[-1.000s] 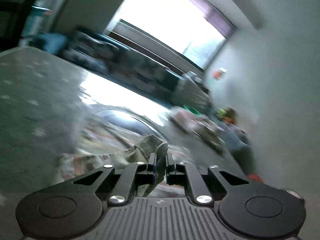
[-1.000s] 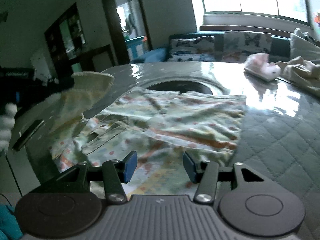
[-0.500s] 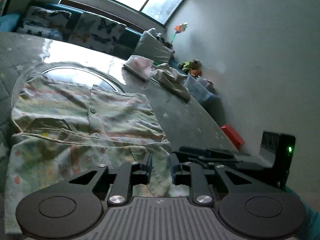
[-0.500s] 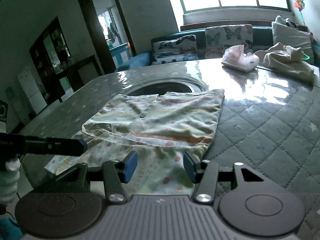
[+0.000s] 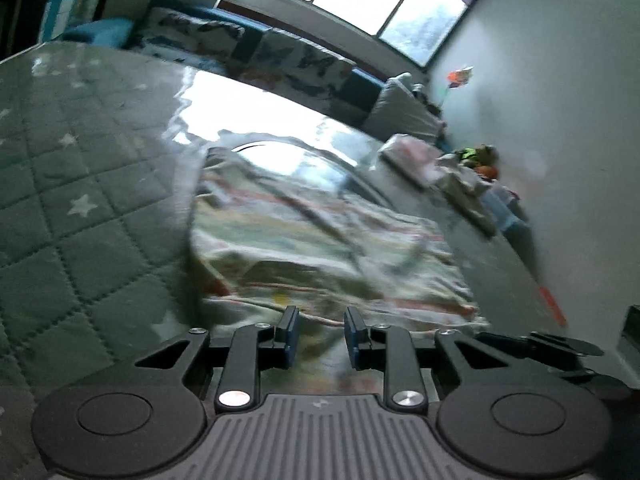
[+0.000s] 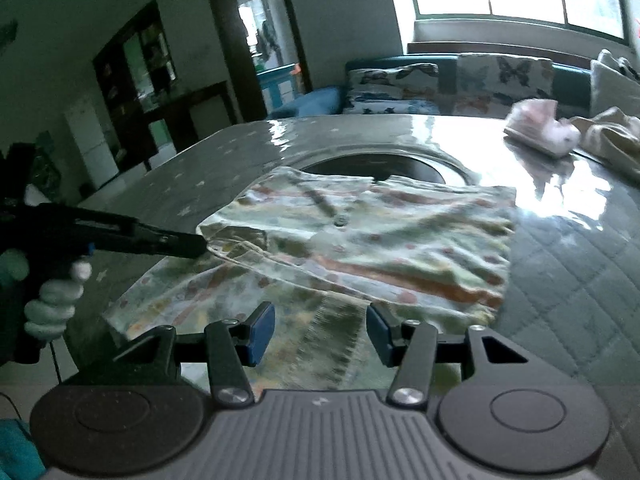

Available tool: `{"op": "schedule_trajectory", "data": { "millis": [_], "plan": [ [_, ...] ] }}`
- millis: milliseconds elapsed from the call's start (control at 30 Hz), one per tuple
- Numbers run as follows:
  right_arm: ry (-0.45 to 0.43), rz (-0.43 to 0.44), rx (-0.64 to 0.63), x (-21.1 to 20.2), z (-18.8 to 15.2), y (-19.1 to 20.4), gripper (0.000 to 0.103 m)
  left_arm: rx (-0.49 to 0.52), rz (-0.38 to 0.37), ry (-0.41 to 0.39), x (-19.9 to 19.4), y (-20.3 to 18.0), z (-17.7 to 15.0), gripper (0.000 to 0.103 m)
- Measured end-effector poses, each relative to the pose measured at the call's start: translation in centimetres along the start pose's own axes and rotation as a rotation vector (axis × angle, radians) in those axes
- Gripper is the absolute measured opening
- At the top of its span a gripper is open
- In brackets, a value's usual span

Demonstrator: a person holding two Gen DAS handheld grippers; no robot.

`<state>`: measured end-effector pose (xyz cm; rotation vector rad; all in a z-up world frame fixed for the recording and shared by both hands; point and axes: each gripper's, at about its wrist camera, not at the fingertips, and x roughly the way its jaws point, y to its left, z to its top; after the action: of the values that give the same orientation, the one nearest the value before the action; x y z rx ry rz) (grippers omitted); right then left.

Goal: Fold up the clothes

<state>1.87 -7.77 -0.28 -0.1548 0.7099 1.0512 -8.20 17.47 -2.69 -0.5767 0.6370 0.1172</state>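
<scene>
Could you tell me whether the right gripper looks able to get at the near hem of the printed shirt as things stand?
Probably yes. The right gripper is open and empty just above the printed shirt, with nothing between them. The left gripper is off at the folded sleeve edge, out of the way.

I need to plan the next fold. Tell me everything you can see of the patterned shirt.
The patterned shirt is thin pale cloth with faded orange, green and pink print and a buttoned placket. It lies flat on the quilted grey table cover, partly over a round dark opening, one side already folded inward. The left gripper is at that fold's edge; contact is unclear. The right gripper hovers open above the near hem.
</scene>
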Motion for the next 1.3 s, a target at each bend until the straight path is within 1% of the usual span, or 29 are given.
{"op": "schedule_trajectory", "data": {
  "millis": [167, 333, 433, 533, 600, 700, 867, 933, 1067, 1167, 1300],
  "plan": [
    [0.014, 0.022, -0.028, 1.8, 0.4, 0.8, 0.051, -0.011, 0.013, -0.005, 0.1, 1.4, -0.2, 0.026],
    [0.048, 0.0, -0.121, 3.0, -0.1, 1.8, 0.052, 0.005, 0.026, -0.019, -0.3, 1.7, -0.1, 0.026],
    [0.058, -0.012, -0.165, 2.8, -0.2, 2.2, 0.052, 0.06, 0.045, -0.037, -0.9, 0.6, -0.1, 0.028],
    [0.05, -0.007, -0.171, 2.4, 0.0, 2.4, 0.052, 0.111, -0.021, -0.037, -1.6, -1.1, -0.4, 0.029],
    [0.038, 0.005, -0.176, 2.1, 0.2, 2.6, 0.052, 0.163, -0.062, -0.027, -1.7, -2.5, -0.9, 0.03],
    [0.036, 0.029, -0.198, 1.9, 0.0, 3.3, 0.052, 0.218, -0.094, 0.005, -1.1, -4.1, -1.8, 0.03],
    [0.067, 0.025, -0.218, 1.6, -1.2, 3.4, 0.052, 0.28, -0.06, 0.063, 0.1, -4.8, -3.8, 0.031],
    [0.071, 0.018, -0.222, 1.2, -1.6, 3.3, 0.052, 0.302, -0.053, 0.058, -0.2, -4.9, -4.2, 0.036],
    [0.068, 0.012, -0.219, 0.0, -2.1, 3.1, 0.052, 0.322, -0.048, 0.05, -0.9, -5.4, -4.4, 0.039],
    [0.068, 0.007, -0.213, -0.4, -2.8, 2.9, 0.053, 0.331, -0.041, 0.062, -1.0, -5.6, -5.0, 0.042],
    [0.057, -0.005, -0.233, -1.0, -3.3, 3.2, 0.056, 0.362, -0.022, 0.062, -1.4, -6.1, -5.6, 0.049]
  ]
}}
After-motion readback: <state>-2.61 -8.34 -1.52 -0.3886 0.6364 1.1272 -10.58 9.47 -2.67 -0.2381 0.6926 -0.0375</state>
